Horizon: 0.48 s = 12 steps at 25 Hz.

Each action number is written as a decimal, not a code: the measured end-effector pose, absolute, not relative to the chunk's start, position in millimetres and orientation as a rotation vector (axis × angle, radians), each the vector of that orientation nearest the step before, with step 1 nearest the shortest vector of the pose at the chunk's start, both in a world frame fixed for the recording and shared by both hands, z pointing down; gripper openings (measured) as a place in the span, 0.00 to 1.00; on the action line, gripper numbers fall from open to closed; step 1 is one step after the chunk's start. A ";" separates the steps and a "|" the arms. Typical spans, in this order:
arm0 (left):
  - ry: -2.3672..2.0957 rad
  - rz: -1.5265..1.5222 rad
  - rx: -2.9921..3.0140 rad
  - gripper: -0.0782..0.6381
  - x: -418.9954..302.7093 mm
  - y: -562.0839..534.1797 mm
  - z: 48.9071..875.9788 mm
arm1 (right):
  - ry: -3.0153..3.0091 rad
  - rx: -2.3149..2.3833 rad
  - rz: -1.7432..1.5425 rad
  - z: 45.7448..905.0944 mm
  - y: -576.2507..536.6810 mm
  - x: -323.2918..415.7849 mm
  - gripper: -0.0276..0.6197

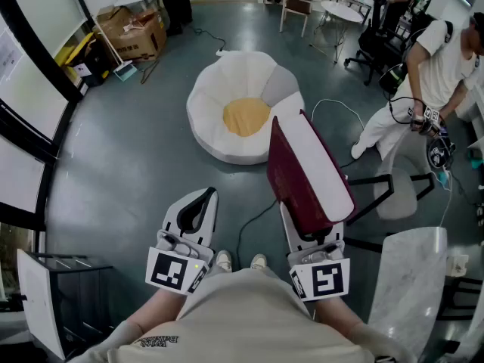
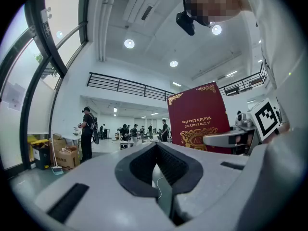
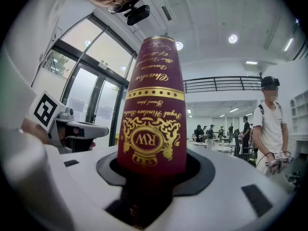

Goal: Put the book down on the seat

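- Open grey floor (image 1: 136,165) fills the centre left of the frame, between me and the beanbag seat (image 1: 227,138).
- A black cable (image 1: 253,221) crosses the floor at lower centre.
- An office chair (image 1: 397,195) and a person (image 1: 435,66) crowd my right side.
- A pale table (image 1: 412,278) blocks the lower right.

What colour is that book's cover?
Deep maroon with gold ornaments and lettering; the book shows best in the right gripper view.

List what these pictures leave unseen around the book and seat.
- Right gripper tips: head view, under the book.
- Book's lower end: right gripper view, dark between the fingers.
- Seat: outside both gripper views' frames.
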<state>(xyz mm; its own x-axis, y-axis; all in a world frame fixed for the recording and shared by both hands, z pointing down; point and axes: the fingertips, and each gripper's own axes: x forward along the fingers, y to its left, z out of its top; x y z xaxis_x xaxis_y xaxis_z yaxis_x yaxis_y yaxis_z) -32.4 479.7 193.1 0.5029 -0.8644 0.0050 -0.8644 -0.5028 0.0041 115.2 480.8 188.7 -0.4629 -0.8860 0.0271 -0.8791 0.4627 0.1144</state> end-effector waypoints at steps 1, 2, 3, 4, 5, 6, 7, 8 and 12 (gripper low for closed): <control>-1.557 0.008 2.720 0.11 -30.3 479.4 193.6 | -2.607 1.584 -0.130 189.4 480.0 117.0 0.37; -1.549 0.011 2.722 0.11 -28.1 479.1 194.3 | -2.600 1.588 -0.130 190.2 479.3 118.9 0.37; -1.541 0.015 2.724 0.11 -25.9 479.0 195.3 | -2.597 1.593 -0.125 191.1 479.1 120.8 0.37; -1.535 0.018 2.727 0.12 -23.9 479.1 196.5 | -2.598 1.601 -0.113 192.3 479.2 122.5 0.38; -1.530 0.021 2.729 0.12 -22.4 479.4 197.6 | -2.602 1.610 -0.096 193.5 479.5 123.8 0.38; -1.529 0.022 2.731 0.11 -21.6 479.7 198.2 | -2.604 1.616 -0.084 194.6 479.7 124.8 0.38; -1.531 0.022 2.732 0.12 -21.3 480.0 198.1 | -2.604 1.615 -0.084 195.3 479.8 125.5 0.38; -1.533 0.021 2.733 0.12 -21.3 480.4 197.3 | -2.602 1.611 -0.087 195.5 479.8 126.0 0.38; -1.538 0.024 2.736 0.11 -21.4 482.1 196.3 | -2.604 1.607 -0.079 195.3 479.7 127.0 0.38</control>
